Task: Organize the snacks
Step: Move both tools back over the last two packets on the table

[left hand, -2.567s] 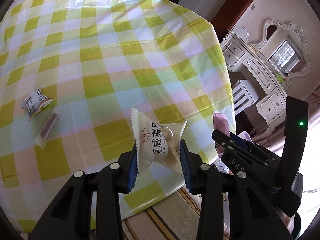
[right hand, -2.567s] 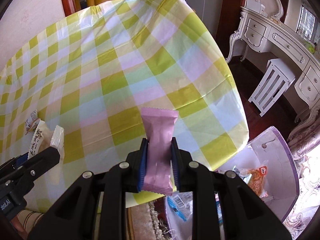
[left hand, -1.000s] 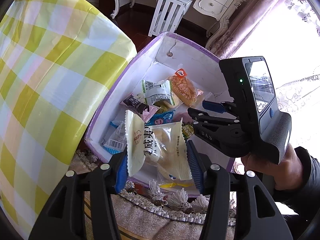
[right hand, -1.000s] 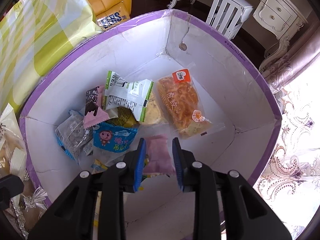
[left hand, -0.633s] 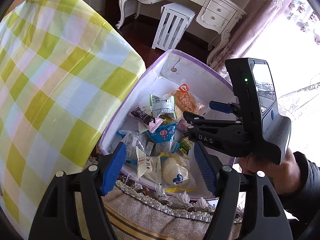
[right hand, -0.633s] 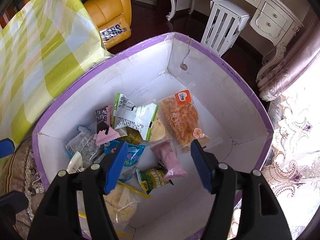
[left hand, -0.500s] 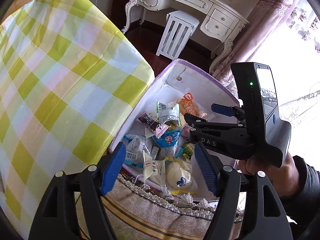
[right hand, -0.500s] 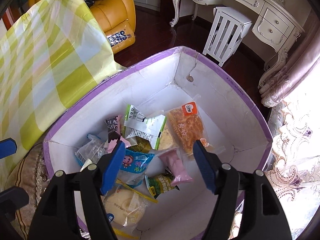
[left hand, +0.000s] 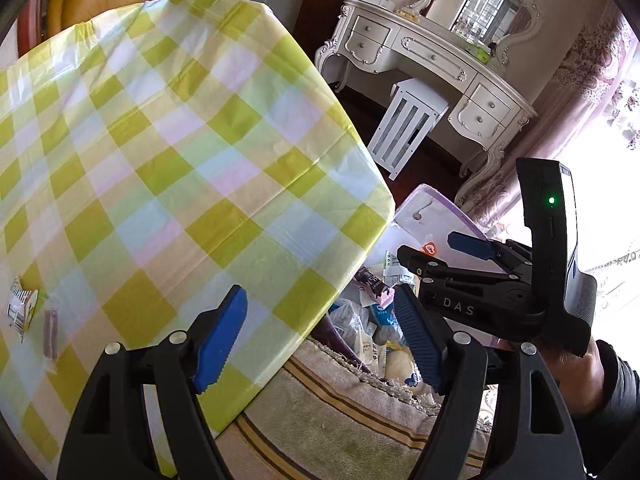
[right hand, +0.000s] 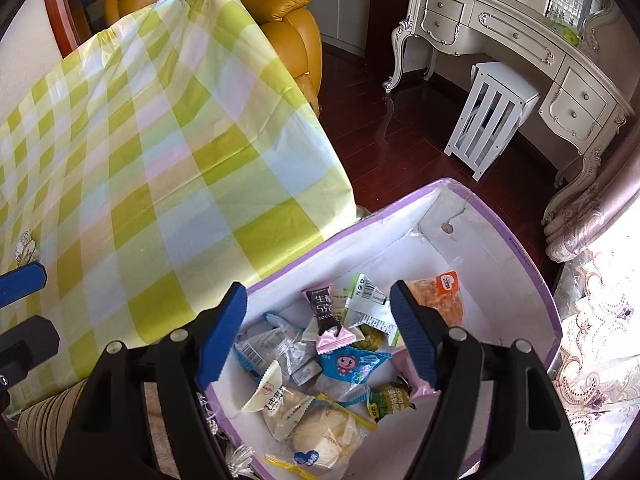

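A white box with a purple rim (right hand: 500, 232) stands on the floor beside the table and holds several snack packets. Among them lie the cream bun packet (right hand: 280, 396) and the pink packet (right hand: 412, 376). My right gripper (right hand: 318, 334) hangs above the box, its jaws opening and nothing between them. My left gripper (left hand: 320, 336) hovers over the table's near corner, jaws also opening and empty. On the checked tablecloth (left hand: 160, 160), far left, lie a striped packet (left hand: 20, 306) and a brown bar (left hand: 51, 334). The right gripper (left hand: 436, 254), held by a hand, shows over the box (left hand: 424, 204).
A yellow armchair (right hand: 288, 28) stands behind the table. A white dressing table (right hand: 520, 40) and a white slatted stool (right hand: 492, 116) stand on the dark wood floor beyond the box. A striped rug (left hand: 340, 432) lies under the table edge; curtains (right hand: 592, 208) hang at right.
Both grippers let their packets drop into the box and opened wide. Both then rose, and the left one swung back toward the table.
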{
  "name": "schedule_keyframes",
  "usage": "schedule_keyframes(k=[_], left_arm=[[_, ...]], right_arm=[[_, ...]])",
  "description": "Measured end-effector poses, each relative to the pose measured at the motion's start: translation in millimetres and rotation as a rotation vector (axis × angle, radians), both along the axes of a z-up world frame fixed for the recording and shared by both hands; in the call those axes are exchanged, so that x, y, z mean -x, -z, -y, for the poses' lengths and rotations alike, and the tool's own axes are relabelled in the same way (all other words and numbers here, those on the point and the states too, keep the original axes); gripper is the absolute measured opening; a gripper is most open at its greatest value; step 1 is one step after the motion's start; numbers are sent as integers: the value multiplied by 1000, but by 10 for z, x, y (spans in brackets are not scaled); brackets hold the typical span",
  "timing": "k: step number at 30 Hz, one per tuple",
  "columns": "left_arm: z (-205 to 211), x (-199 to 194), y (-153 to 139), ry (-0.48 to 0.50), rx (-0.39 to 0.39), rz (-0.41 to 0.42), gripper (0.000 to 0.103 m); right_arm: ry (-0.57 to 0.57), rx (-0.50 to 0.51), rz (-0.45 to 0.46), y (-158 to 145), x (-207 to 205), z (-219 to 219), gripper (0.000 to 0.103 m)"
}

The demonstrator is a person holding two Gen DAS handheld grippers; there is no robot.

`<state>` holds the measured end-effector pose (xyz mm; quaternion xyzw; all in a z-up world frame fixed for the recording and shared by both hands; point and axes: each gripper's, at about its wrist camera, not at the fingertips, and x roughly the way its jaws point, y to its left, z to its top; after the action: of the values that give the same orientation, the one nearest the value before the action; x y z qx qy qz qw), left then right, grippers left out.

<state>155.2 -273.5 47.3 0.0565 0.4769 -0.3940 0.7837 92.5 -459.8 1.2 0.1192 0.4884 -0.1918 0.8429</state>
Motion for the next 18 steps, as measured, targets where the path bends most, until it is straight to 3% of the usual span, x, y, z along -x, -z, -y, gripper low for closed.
schedule_keyframes(k=[18], left_arm=[[-1012, -414, -58, -232, 91, -17, 74]], right_arm=[[-166, 0, 50, -218, -493, -849, 74]])
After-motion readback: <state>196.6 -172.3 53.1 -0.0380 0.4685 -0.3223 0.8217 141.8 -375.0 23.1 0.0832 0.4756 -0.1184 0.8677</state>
